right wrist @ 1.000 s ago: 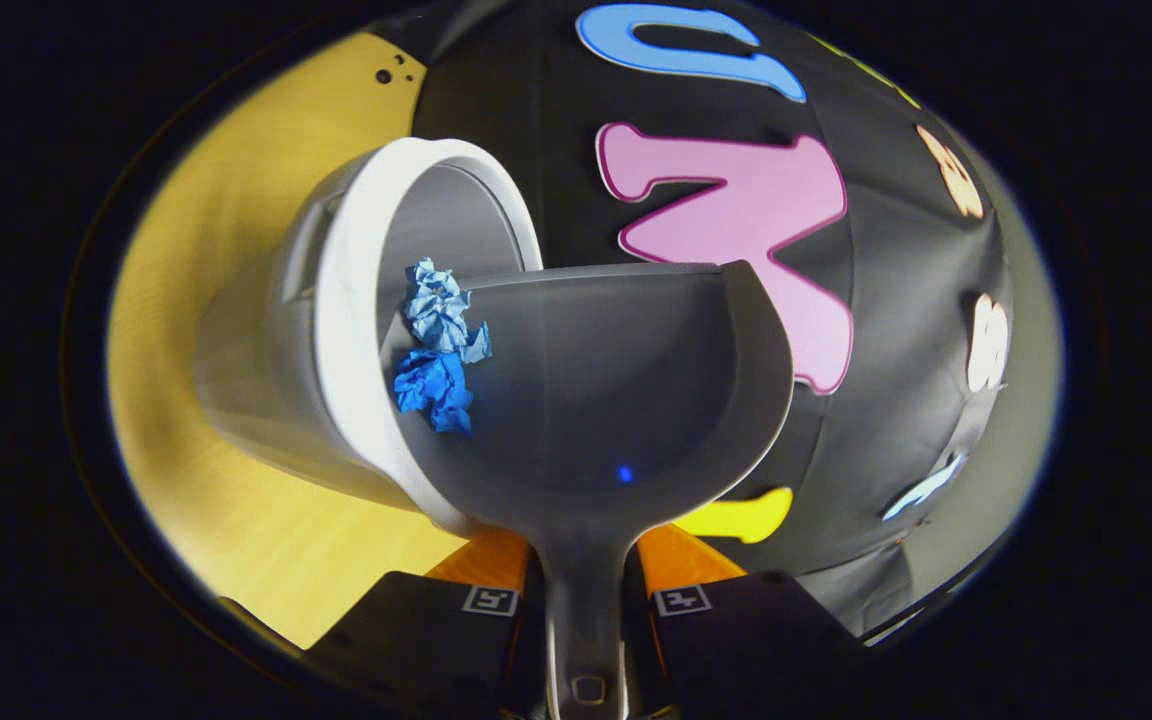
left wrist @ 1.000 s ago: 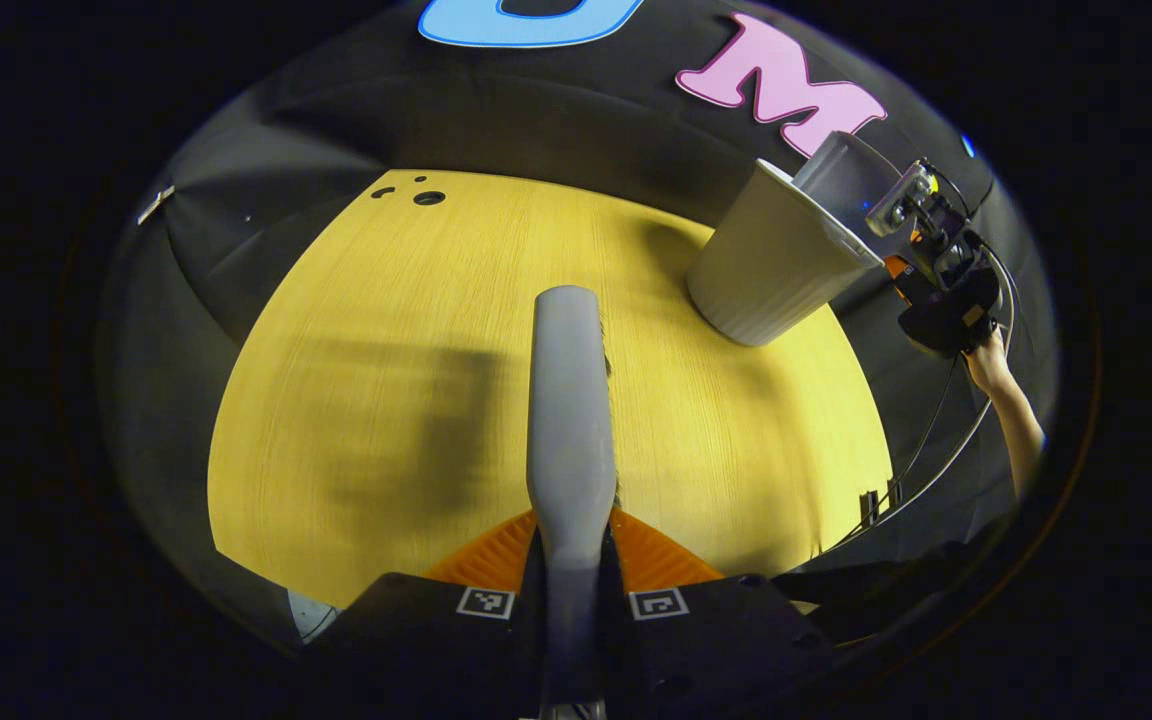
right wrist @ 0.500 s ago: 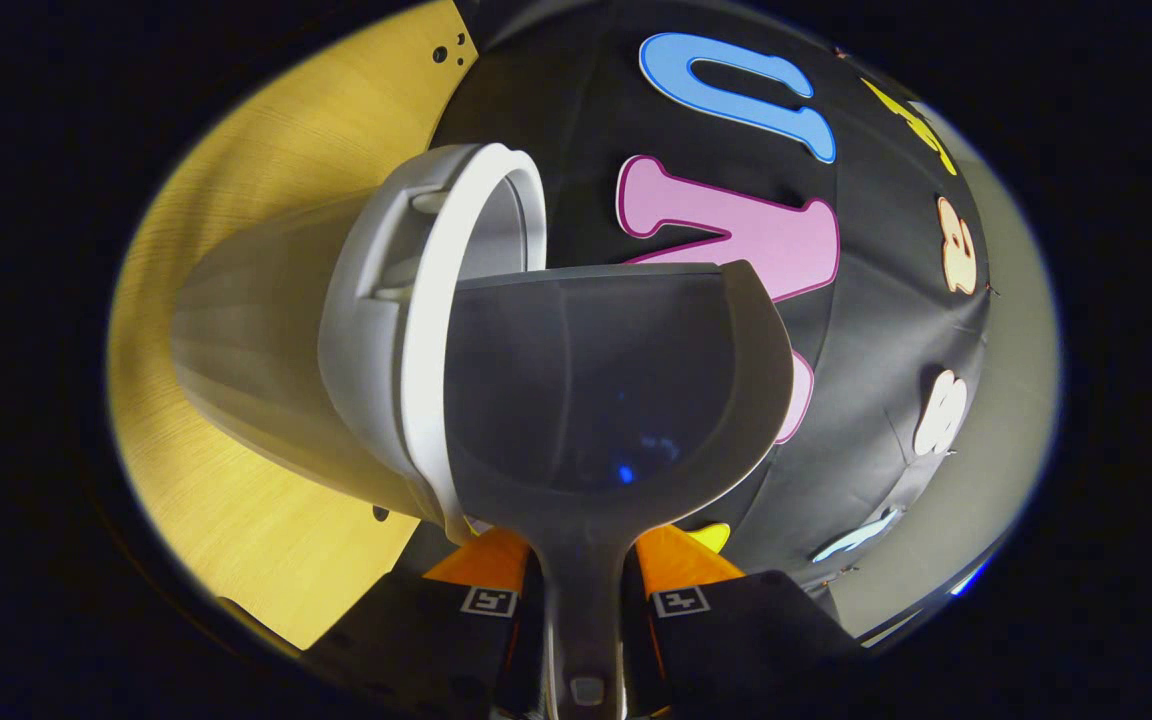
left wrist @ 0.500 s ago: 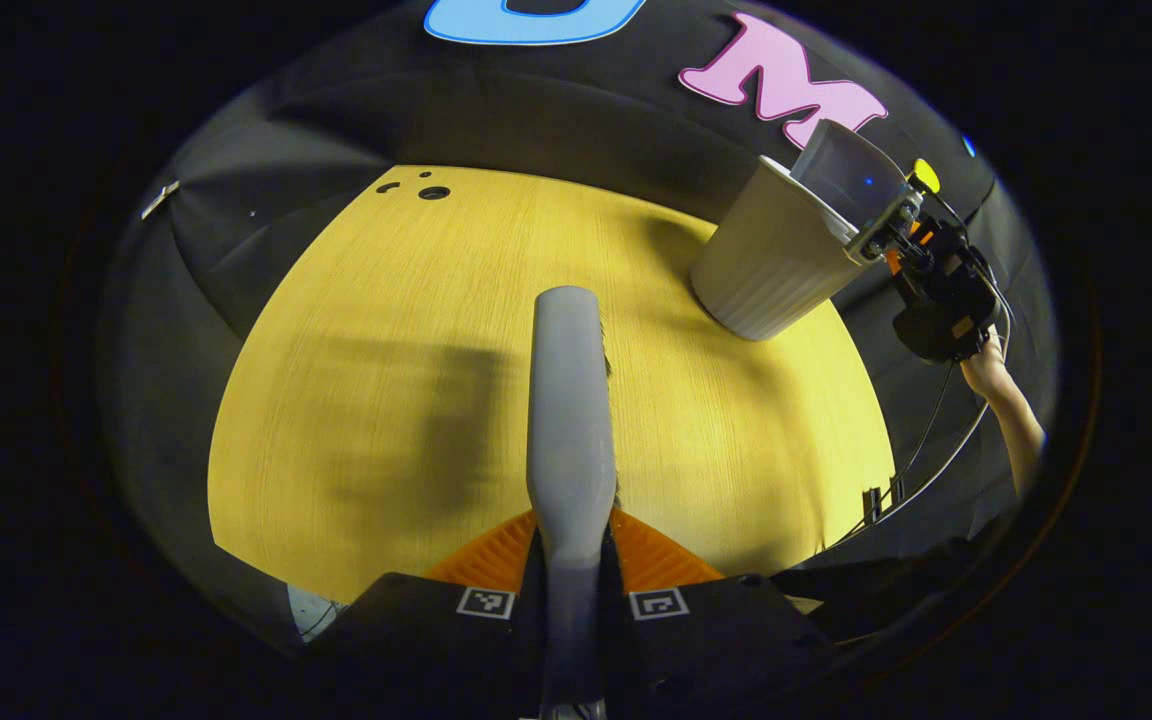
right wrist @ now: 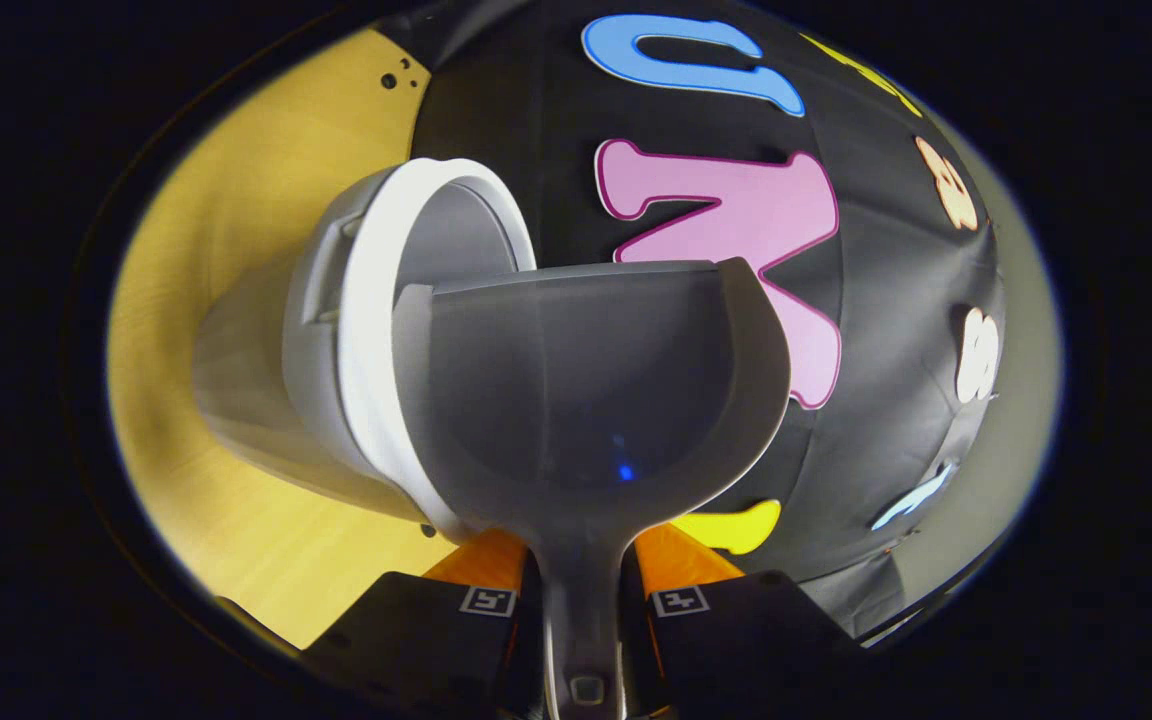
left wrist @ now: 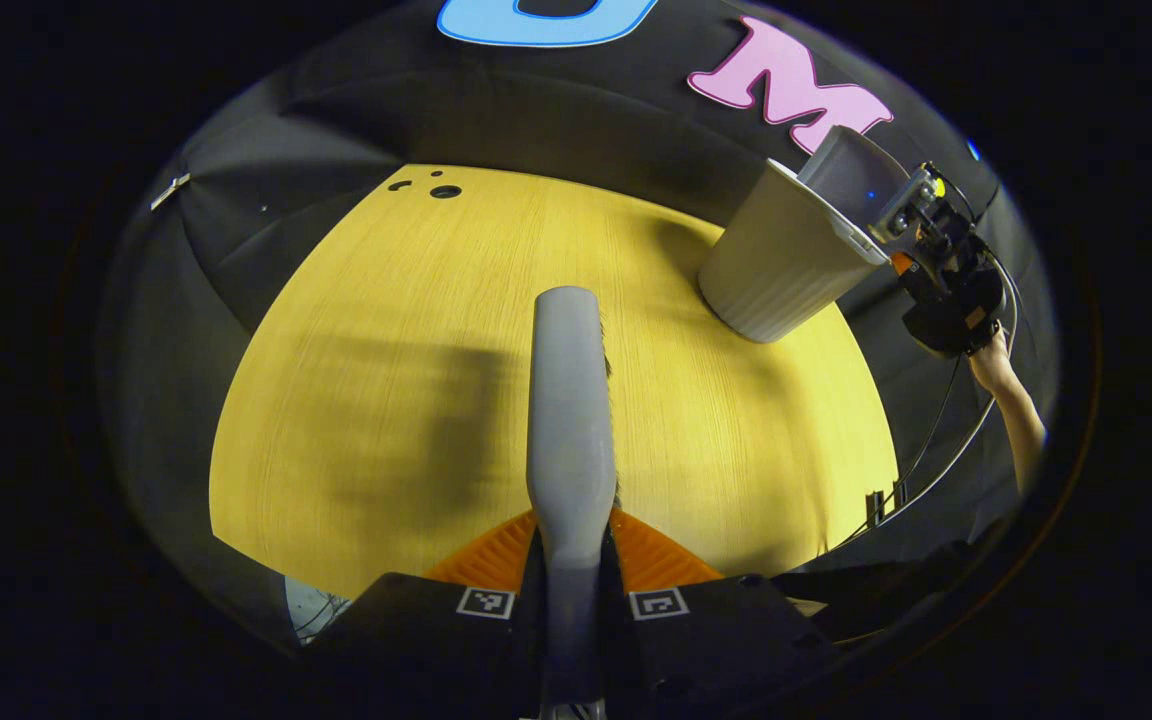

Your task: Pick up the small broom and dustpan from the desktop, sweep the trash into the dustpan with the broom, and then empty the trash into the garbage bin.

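Clamped narrow in the right gripper (right wrist: 581,600), both fingers pressing its sides: the handle of the dustpan (right wrist: 586,400). Running straight ahead from those fingers, the pan's long axis, scoop widening forward and its open lip farthest away. Just ahead and to the left of the fingertips, the garbage bin (right wrist: 266,370), its white rim overlapped by the pan's left edge, mouth turned toward the scoop; touching or merely close, cannot tell. Bare grey on the pan's floor as far as visible, so judged emptied or nearly so, with the trash most likely inside the bin.

Gripped just as narrowly in the left gripper (left wrist: 573,600): the small broom (left wrist: 566,400), long axis dead ahead of the fingers, head out front above the desktop (left wrist: 386,300). Far forward and to the right of these fingers, the same bin (left wrist: 776,260), with the dustpan (left wrist: 841,175) above its mouth and the other gripper (left wrist: 941,290) and a hand (left wrist: 1011,400) behind it.

Nearer the bin by far: the right side. Likely next: drawing the pan back along its own axis, away from the rim, then levelling it. Worth watching: the lip catching the rim on the way out.
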